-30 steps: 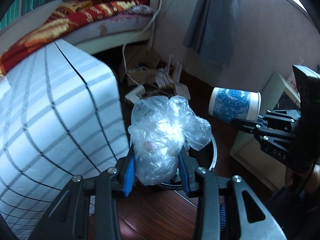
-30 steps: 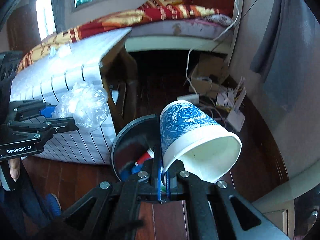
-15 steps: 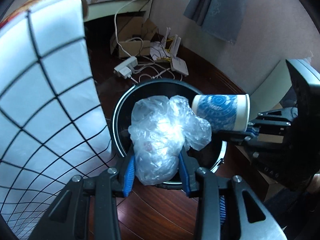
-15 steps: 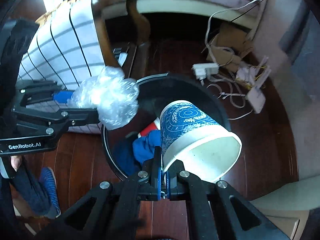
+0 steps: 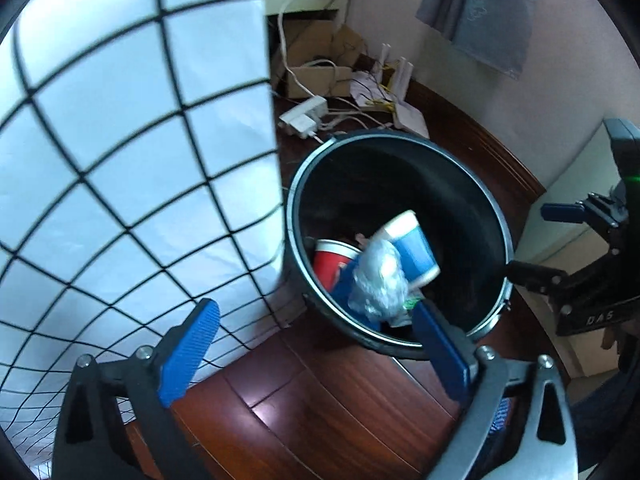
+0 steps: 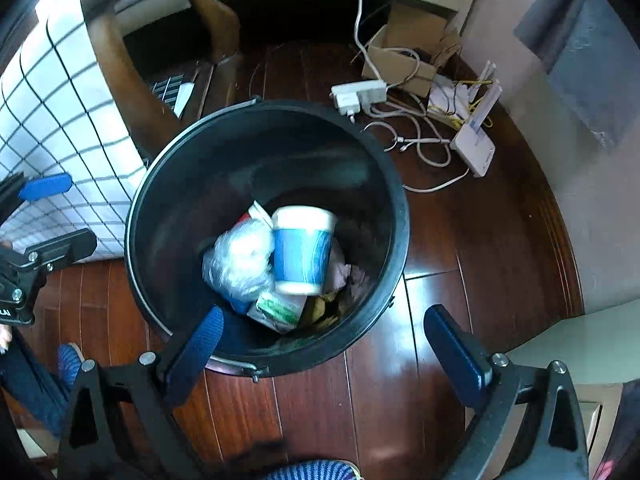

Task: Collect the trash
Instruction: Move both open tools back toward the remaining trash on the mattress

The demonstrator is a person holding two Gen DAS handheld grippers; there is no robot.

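Note:
A black round trash bin [image 5: 492,216] [image 6: 400,216] stands on the dark wood floor. Inside it lie a crumpled clear plastic bag [image 5: 380,280] [image 6: 240,260] and a blue-and-white paper cup [image 5: 412,246] [image 6: 302,250], blurred, among other trash: a red cup [image 5: 330,264] and a green-white packet [image 6: 280,308]. My left gripper [image 5: 316,354] is open and empty above the bin's near rim. My right gripper [image 6: 326,350] is open and empty above the bin's near edge. Each gripper shows at the side of the other's view.
A white tablecloth with a black grid [image 5: 120,160] [image 6: 60,128] hangs beside the bin on a wooden table leg [image 6: 120,80]. A power strip [image 6: 360,94], cables, a router [image 6: 474,148] and a cardboard box [image 6: 404,56] lie beyond the bin. A pale cabinet [image 5: 568,220] stands to the right.
Both grippers moved over the bin and opened. The plastic bag left my left gripper and the paper cup left my right gripper; both are now inside the bin.

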